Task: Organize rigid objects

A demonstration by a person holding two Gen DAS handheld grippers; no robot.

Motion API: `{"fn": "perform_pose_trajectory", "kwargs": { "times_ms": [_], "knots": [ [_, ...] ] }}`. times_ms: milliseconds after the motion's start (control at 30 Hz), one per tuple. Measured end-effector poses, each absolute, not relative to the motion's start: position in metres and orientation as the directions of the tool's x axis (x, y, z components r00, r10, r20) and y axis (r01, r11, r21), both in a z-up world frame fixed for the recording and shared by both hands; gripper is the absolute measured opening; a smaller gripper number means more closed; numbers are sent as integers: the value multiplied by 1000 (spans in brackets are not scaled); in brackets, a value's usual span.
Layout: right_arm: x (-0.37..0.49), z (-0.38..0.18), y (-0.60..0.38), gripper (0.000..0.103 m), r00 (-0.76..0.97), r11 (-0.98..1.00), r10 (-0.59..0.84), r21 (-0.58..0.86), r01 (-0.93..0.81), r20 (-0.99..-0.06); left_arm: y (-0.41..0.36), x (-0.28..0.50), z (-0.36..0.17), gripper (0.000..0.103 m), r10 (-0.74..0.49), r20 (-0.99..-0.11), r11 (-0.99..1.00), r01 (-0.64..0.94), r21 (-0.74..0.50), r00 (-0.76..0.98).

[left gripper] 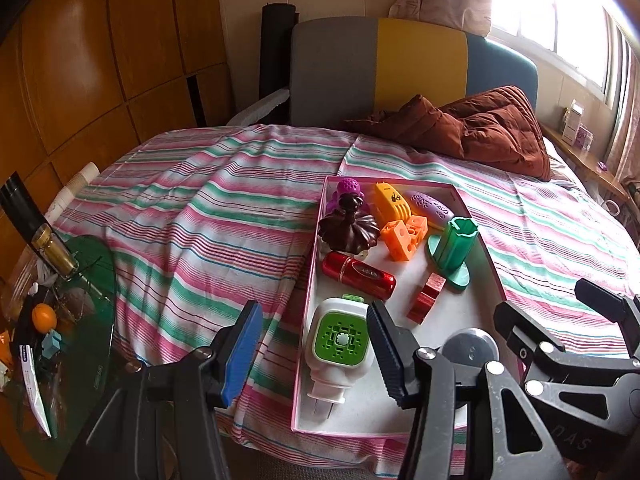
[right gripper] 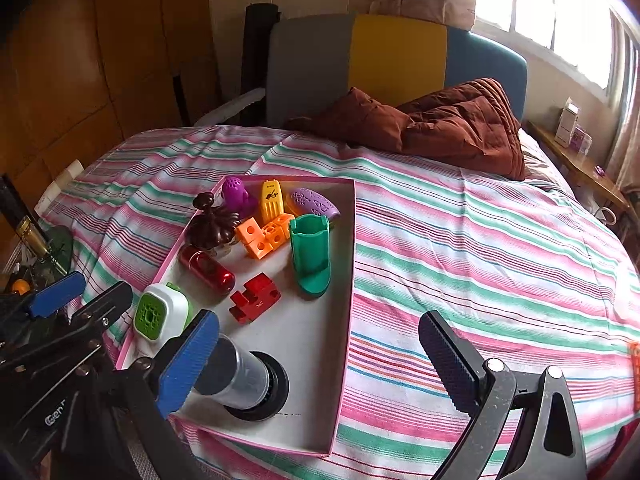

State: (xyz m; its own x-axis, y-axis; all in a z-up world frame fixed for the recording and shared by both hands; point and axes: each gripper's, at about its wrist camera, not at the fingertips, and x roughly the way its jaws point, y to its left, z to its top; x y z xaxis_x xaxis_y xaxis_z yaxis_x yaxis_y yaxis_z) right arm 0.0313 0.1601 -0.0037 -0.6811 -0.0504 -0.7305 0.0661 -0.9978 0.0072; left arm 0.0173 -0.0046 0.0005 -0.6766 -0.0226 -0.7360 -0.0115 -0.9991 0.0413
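A pink-rimmed white tray (left gripper: 486,248) (right gripper: 348,280) lies on the striped bed. It holds a white and green plug-in device (left gripper: 340,340) (right gripper: 162,314), a red cylinder (left gripper: 358,274) (right gripper: 208,268), a red block (left gripper: 426,298) (right gripper: 256,298), a green holder (left gripper: 454,246) (right gripper: 310,254), orange cubes (left gripper: 402,236) (right gripper: 264,234), a dark brown ornament (left gripper: 348,228) (right gripper: 210,222), purple and yellow toys, and a clear-and-black cylinder (right gripper: 248,380). My left gripper (left gripper: 316,344) is open over the tray's near left corner. My right gripper (right gripper: 320,356) is open above the tray's near right part.
A brown quilt (left gripper: 472,128) (right gripper: 432,124) lies at the bed's head by a grey, yellow and blue headboard. A green glass side table (left gripper: 80,320) with clutter stands left of the bed. A wooden shelf (right gripper: 580,164) runs under the window. An orange item (right gripper: 634,368) lies at the right edge.
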Motion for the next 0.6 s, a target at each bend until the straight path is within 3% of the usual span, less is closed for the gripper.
{"fn": "perform_pose_trajectory", "kwargs": {
  "times_ms": [600],
  "knots": [
    [29, -7, 167, 101, -674, -999, -49, 21, 49, -737, -3, 21, 3, 54, -75, -714, -996, 18, 87, -697]
  ]
}}
